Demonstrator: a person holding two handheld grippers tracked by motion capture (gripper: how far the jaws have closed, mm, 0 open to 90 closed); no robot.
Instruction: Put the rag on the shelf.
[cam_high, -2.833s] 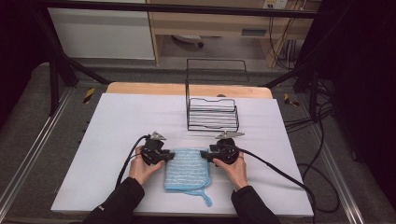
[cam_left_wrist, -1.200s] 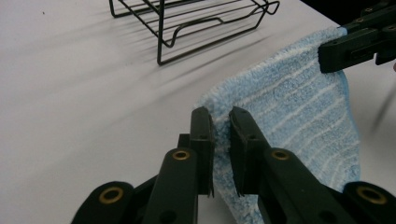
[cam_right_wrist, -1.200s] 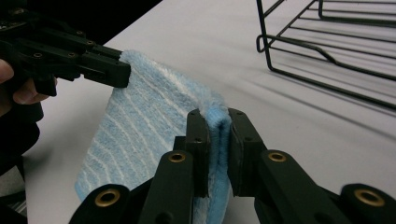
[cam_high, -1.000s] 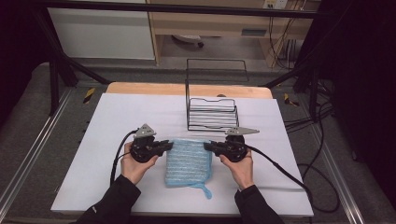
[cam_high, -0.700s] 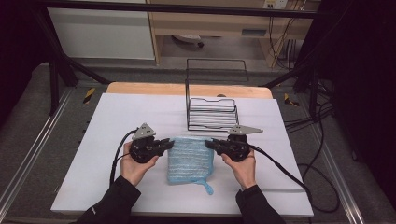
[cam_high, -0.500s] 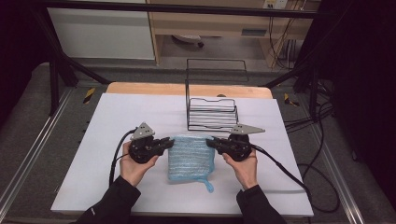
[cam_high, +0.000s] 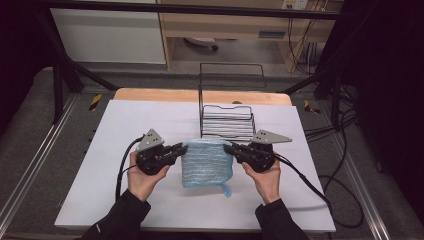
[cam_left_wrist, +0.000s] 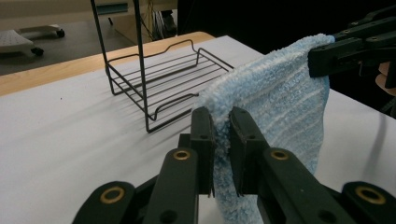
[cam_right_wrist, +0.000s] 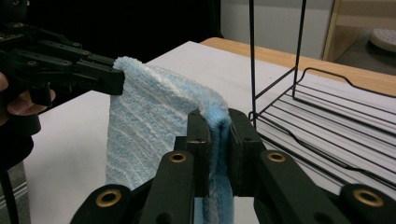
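A light blue striped towel (cam_high: 206, 164) hangs folded between both grippers above the white table top (cam_high: 125, 120). My left gripper (cam_high: 181, 148) is shut on its left top corner, and the left gripper view shows the towel (cam_left_wrist: 280, 102) pinched between the black jaws at my left gripper (cam_left_wrist: 220, 128). My right gripper (cam_high: 229, 148) is shut on the right top corner; the right gripper view has the towel (cam_right_wrist: 144, 126) clamped at my right gripper (cam_right_wrist: 215, 128). The towel's lower edge trails on the table with a small loop (cam_high: 226, 190) sticking out.
A black wire rack (cam_high: 227, 120) with a tall back frame stands just behind the towel, near the table's far edge. The rack (cam_left_wrist: 163, 79) is seen beyond the left jaws, and the rack (cam_right_wrist: 327, 121) stands right of the right jaws. Cables trail from both grippers.
Both hands have lifted the towel's top edge off the table, so it now hangs from the two grippers. Earlier the towel lay flat with the grippers at its sides.
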